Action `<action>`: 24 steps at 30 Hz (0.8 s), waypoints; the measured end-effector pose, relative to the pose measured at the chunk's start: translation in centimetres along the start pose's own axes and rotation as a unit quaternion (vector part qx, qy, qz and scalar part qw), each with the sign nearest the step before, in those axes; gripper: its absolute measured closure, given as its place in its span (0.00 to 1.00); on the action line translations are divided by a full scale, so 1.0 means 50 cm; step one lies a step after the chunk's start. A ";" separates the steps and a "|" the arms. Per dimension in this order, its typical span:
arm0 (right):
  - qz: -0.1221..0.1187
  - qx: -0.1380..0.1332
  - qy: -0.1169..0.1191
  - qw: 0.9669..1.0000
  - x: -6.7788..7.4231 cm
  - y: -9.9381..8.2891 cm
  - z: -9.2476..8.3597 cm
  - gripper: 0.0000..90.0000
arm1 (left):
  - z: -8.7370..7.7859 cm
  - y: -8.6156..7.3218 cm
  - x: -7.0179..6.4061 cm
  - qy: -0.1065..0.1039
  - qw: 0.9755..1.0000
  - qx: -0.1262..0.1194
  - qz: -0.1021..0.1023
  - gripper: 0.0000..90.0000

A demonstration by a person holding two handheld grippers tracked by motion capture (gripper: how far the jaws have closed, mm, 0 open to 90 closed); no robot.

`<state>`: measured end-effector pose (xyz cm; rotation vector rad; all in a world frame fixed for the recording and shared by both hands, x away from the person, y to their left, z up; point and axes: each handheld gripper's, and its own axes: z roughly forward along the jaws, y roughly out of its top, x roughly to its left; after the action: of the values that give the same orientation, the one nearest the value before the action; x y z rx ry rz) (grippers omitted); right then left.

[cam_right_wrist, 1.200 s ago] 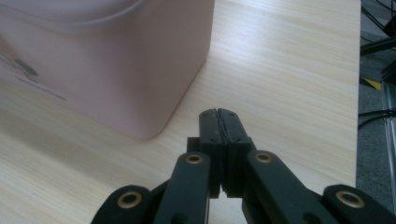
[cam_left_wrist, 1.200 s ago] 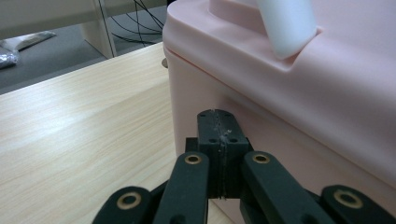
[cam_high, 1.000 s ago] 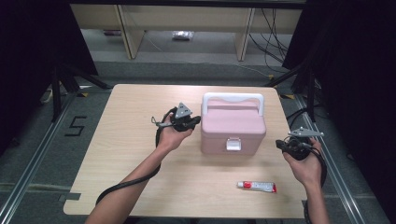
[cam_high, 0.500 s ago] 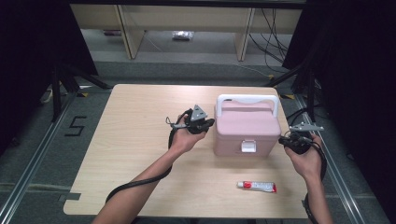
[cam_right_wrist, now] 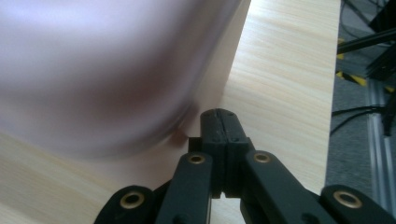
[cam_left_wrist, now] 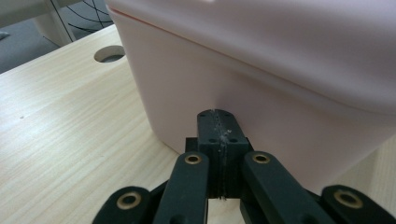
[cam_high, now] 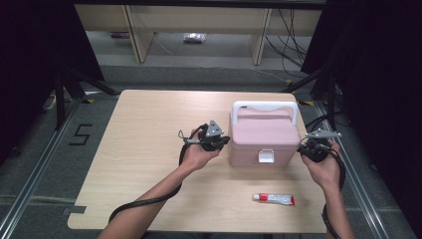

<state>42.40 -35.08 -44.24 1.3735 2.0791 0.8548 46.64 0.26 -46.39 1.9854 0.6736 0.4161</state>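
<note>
— Two grippers: how are they set?
— The left gripper point(cam_high: 222, 143) and right gripper point(cam_high: 304, 149) are held with jaws fully closed, nothing gripped, tips pressed against opposite sides of the pink box point(cam_high: 262, 137).
— Where is the box placed?
— Right of centre on the table point(cam_high: 139, 149); a tube point(cam_high: 273, 199) is seen nearer.

Even overhead light keeps the table point(cam_high: 149, 149) bright against black surroundings from nine to three o'clock, shadows staying short and soft, while the pink box point(cam_right_wrist: 93, 70) blurs out of focus at ten o'clock in the right gripper view.
</note>
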 end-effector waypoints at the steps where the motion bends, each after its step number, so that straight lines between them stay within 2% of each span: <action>1: -0.003 0.005 0.002 1.000 0.002 -0.002 -0.001 1.00 | -0.001 0.000 -0.001 0.000 1.000 0.002 0.003 0.99; 3: -0.012 0.000 -0.001 1.000 0.001 -0.002 -0.002 1.00 | -0.004 0.001 -0.005 0.000 1.000 0.014 0.017 1.00; 4: 0.004 0.006 0.005 1.000 0.008 -0.003 -0.006 1.00 | -0.007 0.002 -0.010 0.004 1.000 0.017 0.025 1.00; 5: 0.004 0.006 0.005 1.000 0.008 -0.003 -0.006 1.00 | -0.008 0.001 -0.014 0.003 0.999 0.016 0.030 1.00; 6: -0.027 0.002 -0.002 1.000 0.001 -0.007 -0.009 1.00 | -0.010 0.000 -0.016 0.005 0.999 0.016 0.034 1.00; 7: -0.005 -0.004 0.010 1.000 0.004 -0.013 -0.013 1.00 | -0.010 -0.002 -0.024 0.002 1.000 0.009 0.027 1.00; 8: 0.011 0.007 0.011 1.000 0.008 -0.014 -0.017 1.00 | -0.014 -0.002 -0.025 -0.002 0.999 0.017 0.033 1.00; 9: 0.011 0.007 0.011 1.000 0.008 -0.014 -0.017 1.00 | -0.014 -0.002 -0.025 -0.002 0.999 0.017 0.033 1.00; 10: -0.011 0.001 0.007 1.000 0.001 -0.016 -0.018 1.00 | -0.013 -0.003 -0.032 -0.002 0.999 0.012 0.030 1.00; 11: -0.015 -0.004 0.003 1.000 0.002 -0.020 -0.019 1.00 | -0.015 -0.004 -0.036 -0.006 0.999 0.013 0.039 1.00; 12: -0.006 0.006 0.003 1.000 0.004 -0.019 -0.025 1.00 | -0.016 -0.005 -0.044 -0.007 0.999 0.008 0.034 1.00; 13: -0.002 0.014 -0.002 1.000 0.006 -0.024 -0.034 1.00 | -0.023 -0.007 -0.055 -0.010 0.999 0.011 0.041 1.00; 15: -0.010 0.012 0.003 1.000 0.003 -0.029 -0.040 1.00 | -0.027 -0.010 -0.060 -0.013 0.999 0.010 0.045 1.00; 16: -0.010 0.012 0.003 1.000 0.003 -0.029 -0.040 1.00 | -0.029 -0.011 -0.059 -0.013 0.998 0.012 0.053 1.00; 17: -0.008 0.014 0.005 1.000 0.004 -0.030 -0.042 1.00 | -0.029 -0.012 -0.057 -0.012 0.999 0.012 0.051 1.00; 18: -0.030 0.004 0.006 1.000 0.000 -0.033 -0.041 1.00 | -0.028 -0.012 -0.057 -0.013 0.999 0.008 0.039 1.00; 19: -0.009 0.013 0.013 1.000 0.005 -0.034 -0.044 1.00 | -0.027 -0.013 -0.057 -0.013 0.999 0.002 0.033 1.00; 20: -0.003 0.012 0.011 1.000 0.008 -0.035 -0.045 1.00 | -0.027 -0.014 -0.055 -0.015 0.999 0.004 0.035 1.00; 21: -0.013 0.003 0.005 1.000 0.007 -0.038 -0.043 1.00 | -0.028 -0.014 -0.055 -0.014 0.999 0.006 0.041 1.00; 22: -0.026 0.008 0.001 1.000 0.003 -0.038 -0.047 1.00 | -0.029 -0.014 -0.053 -0.017 0.999 0.007 0.043 0.99; 23: -0.026 0.008 0.001 1.000 0.003 -0.038 -0.047 1.00 | -0.029 -0.016 -0.053 -0.019 0.999 0.000 0.031 0.99; 24: -0.035 0.009 0.000 0.999 0.001 -0.038 -0.048 1.00 | -0.030 -0.018 -0.050 -0.019 0.999 -0.001 0.029 0.97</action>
<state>39.54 -36.14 -44.04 1.3013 2.1255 0.8088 43.61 0.09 -46.50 2.0099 0.5938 0.4124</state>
